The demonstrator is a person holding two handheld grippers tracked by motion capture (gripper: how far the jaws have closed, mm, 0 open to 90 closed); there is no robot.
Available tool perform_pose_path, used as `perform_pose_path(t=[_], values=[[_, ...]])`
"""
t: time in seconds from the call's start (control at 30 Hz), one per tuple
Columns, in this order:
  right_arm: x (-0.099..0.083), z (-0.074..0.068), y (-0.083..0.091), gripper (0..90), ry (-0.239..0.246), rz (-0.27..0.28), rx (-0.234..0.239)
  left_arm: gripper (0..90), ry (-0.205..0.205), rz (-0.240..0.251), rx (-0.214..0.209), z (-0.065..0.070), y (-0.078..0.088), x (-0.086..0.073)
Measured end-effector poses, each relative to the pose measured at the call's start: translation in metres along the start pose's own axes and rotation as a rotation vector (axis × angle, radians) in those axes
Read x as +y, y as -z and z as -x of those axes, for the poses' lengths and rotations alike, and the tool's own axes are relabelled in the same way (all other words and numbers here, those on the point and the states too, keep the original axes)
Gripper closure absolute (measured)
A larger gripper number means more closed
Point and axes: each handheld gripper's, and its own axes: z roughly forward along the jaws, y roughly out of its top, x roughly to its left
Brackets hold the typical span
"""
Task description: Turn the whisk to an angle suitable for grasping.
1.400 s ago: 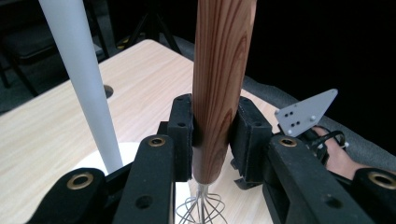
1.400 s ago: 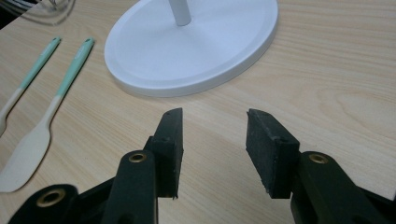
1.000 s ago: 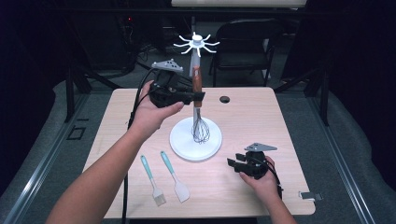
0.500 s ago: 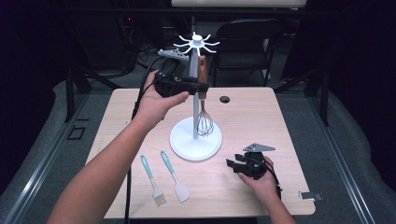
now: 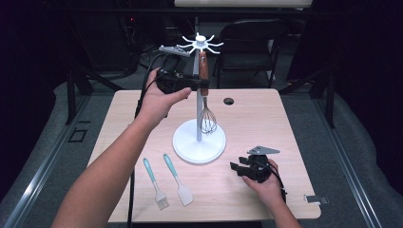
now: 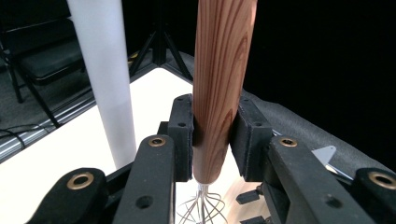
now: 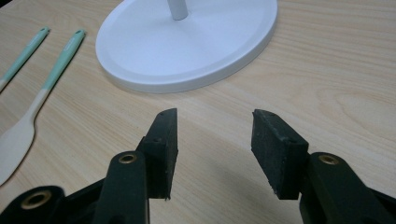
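Observation:
A whisk (image 5: 207, 118) with a wooden handle (image 6: 222, 84) hangs upright beside the white pole (image 5: 198, 109) of a utensil stand. My left gripper (image 5: 202, 83) is shut on that handle just under the stand's hooked top (image 5: 201, 42); both pads press its sides in the left gripper view, and the wire head (image 6: 201, 212) shows below. My right gripper (image 5: 236, 167) rests low on the table at the front right, open with nothing between its fingers (image 7: 166, 144), pointing at the stand's round base (image 7: 187, 42).
A teal-handled brush (image 5: 156, 178) and a teal-handled spatula (image 5: 177, 178) lie side by side on the wooden table (image 5: 294, 142) in front of the base. A dark round hole (image 5: 228, 101) sits near the far edge. A chair (image 5: 252, 42) stands behind the table.
My left gripper has lifted the whisk up along the pole toward the hooked top. The right gripper has stayed in place.

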Motion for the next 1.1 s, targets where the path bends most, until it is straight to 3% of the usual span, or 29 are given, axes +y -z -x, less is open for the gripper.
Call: perform_pose_path(t=[0.3, 0.5, 0.73, 1.1], values=[[0.0, -0.001, -0.001, 50.1, 0.0, 0.01, -0.005, 68.0, 0.011, 0.019, 0.018, -0.008, -0.002, -0.005], [0.0, -0.002, -0.001, 49.5, 0.002, 0.016, -0.013, 55.2, 0.004, 0.018, 0.027, -0.006, -0.002, -0.011], [0.0, -0.004, -0.002, 46.6, 0.035, 0.028, -0.039, 47.6, -0.013, 0.014, 0.069, -0.004, 0.0, -0.025], [0.001, -0.009, 0.0, 47.4, 0.078, 0.042, -0.059, 47.0, -0.002, 0.001, 0.096, -0.007, 0.007, -0.075]])
